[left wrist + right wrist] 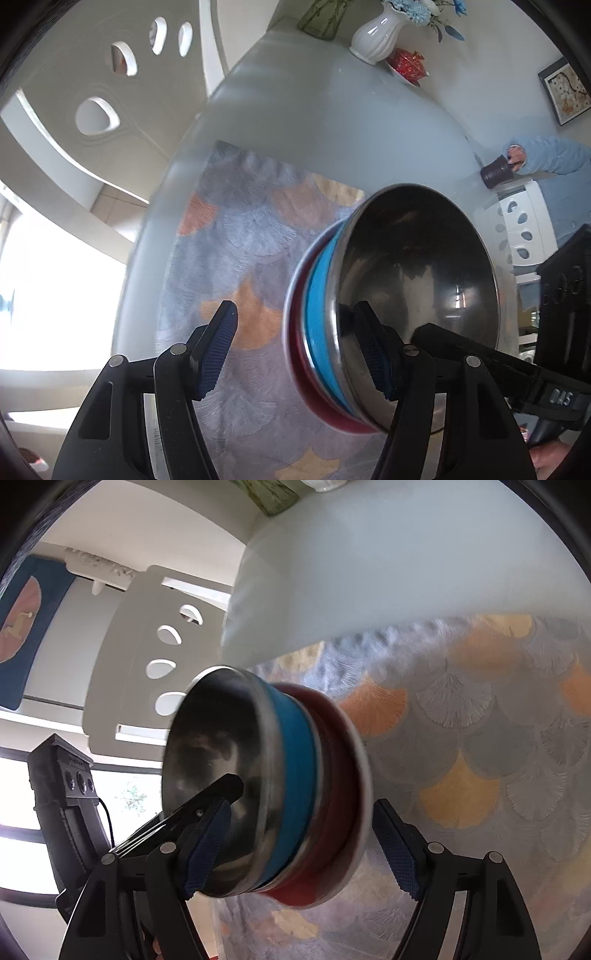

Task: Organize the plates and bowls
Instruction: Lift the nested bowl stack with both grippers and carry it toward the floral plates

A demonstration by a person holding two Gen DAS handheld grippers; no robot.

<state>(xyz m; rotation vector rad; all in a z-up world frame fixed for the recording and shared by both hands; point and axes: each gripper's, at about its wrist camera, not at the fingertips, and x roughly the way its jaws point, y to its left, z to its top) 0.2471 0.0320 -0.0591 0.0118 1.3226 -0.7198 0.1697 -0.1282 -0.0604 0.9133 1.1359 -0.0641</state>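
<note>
Dishes form one stack: one steel bowl (417,280), one blue bowl (321,317), one red plate (295,332). Left gripper (295,343) and right gripper (299,845) both gape wide around it.

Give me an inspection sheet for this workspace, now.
Surface: pale table with a patterned mat.
Job's things: steel bowl nested in blue bowl on red plate.
Clutter: white vase, red lidded pot, dark mug held by a bystander.
Grippers: left gripper open, outer finger clear of the stack; right gripper straddles the stack, contact unclear.
Cables: black cable behind the left gripper.
Surroundings: white chair back, framed picture.
</note>
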